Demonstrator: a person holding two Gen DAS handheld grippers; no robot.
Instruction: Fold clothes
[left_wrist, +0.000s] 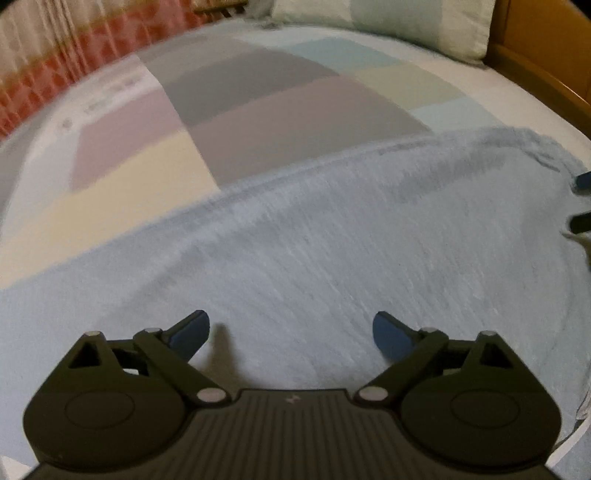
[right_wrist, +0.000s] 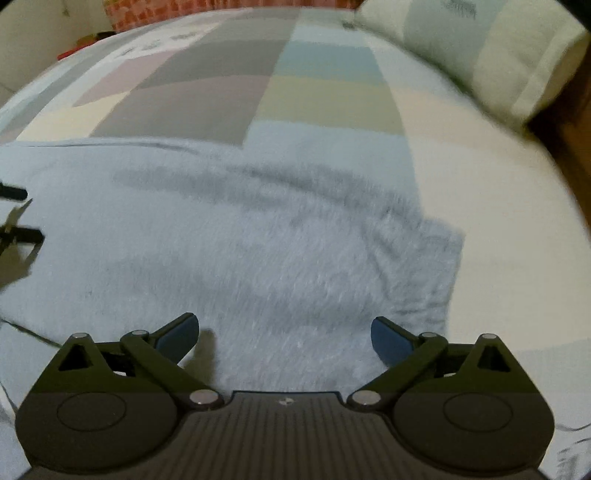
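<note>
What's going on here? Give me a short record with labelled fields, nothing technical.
surface: bed with a colour-block bedspread
garment: fluffy light-blue garment spread flat on it
pillow: pale pillow at the far end
left gripper: jaws wide apart, nothing between them, over the garment
right gripper: jaws wide apart, nothing between them, over the garment

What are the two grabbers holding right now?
Nothing. The left gripper and right gripper hang open over the fluffy blue garment.
</note>
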